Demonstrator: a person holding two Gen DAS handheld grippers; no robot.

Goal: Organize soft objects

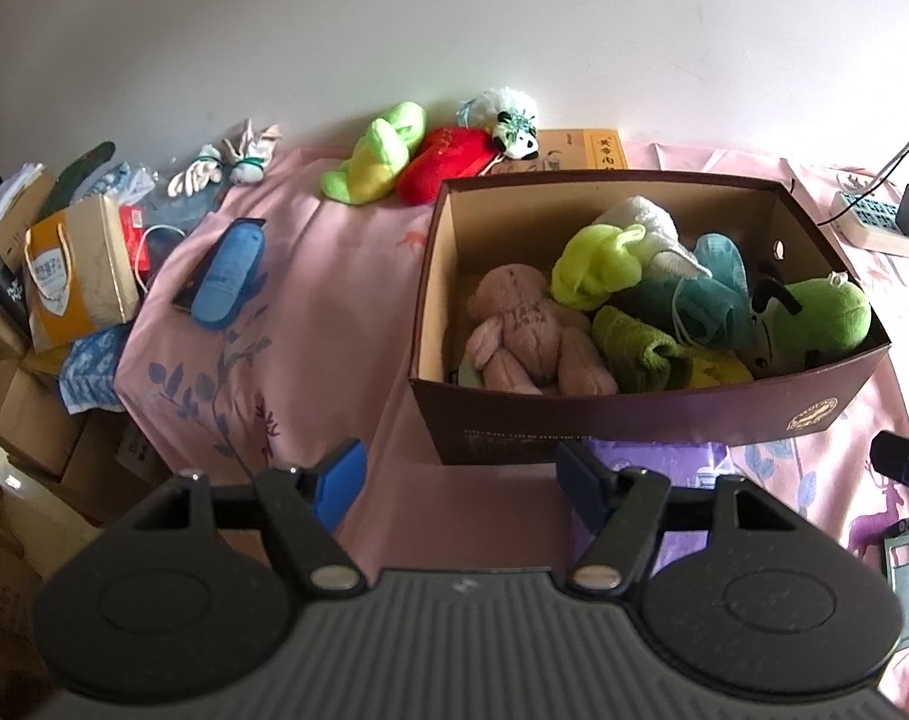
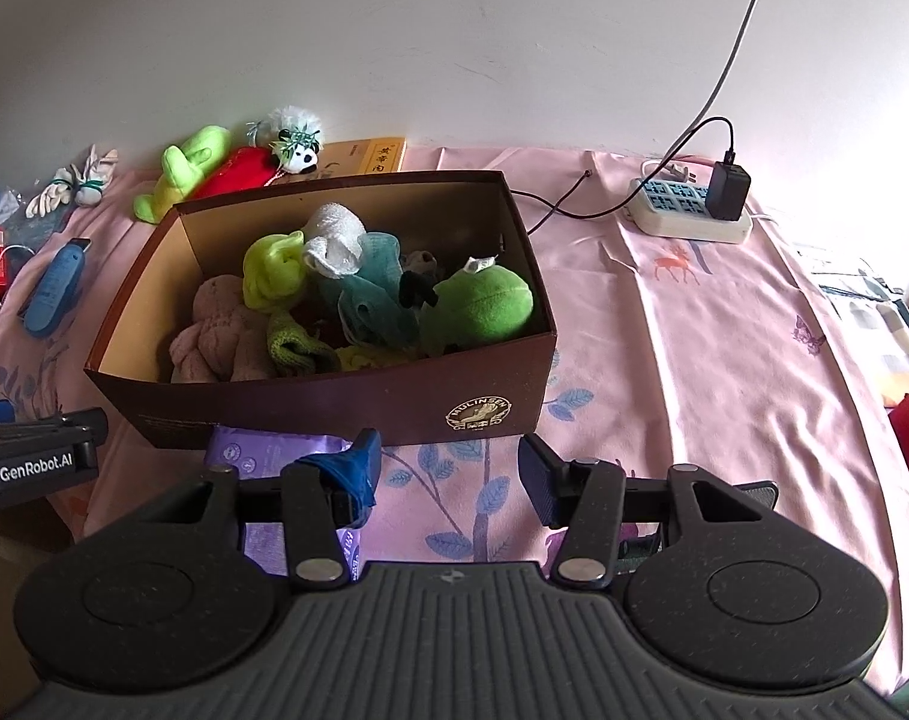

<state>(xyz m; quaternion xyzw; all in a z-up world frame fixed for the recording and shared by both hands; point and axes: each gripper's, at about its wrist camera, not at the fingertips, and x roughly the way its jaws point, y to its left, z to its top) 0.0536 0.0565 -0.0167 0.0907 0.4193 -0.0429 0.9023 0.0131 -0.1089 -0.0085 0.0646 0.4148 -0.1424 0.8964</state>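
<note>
The left gripper [image 1: 460, 480] sits nearest, its jaws spread wide with nothing between them, low over the pink sheet [image 1: 334, 276] just before the box [image 1: 634, 420]. The right gripper [image 2: 448, 474] hangs in like manner near the box's front wall, jaws apart and holding nothing, though a scrap of blue fabric or tape [image 2: 346, 474] clings to its left finger; what it is cannot be told. Inside the box lie a pink bear [image 1: 526, 336], a lime puff [image 1: 598, 264], a white roll [image 1: 646, 222], teal cloths [image 1: 712, 294], a green towel [image 1: 634, 348] and a green frog [image 1: 826, 318]. Still outside, against the far wall, lie a green-yellow toy [image 1: 376, 156], a red cushion [image 1: 448, 162] and a panda [image 1: 514, 132], touching one another. These look light and squashy; they should give under the pads and are unlikely to slip or break, so a pinch across a narrow limb or a bunched fold seems the best hold. The box's front wall hides its floor and the lower parts of the toys. A purple packet [image 2: 262, 456] is half covered by the box and gripper, and a small dark thing [image 2: 418, 276] behind the frog is too dim to identify.
</note>
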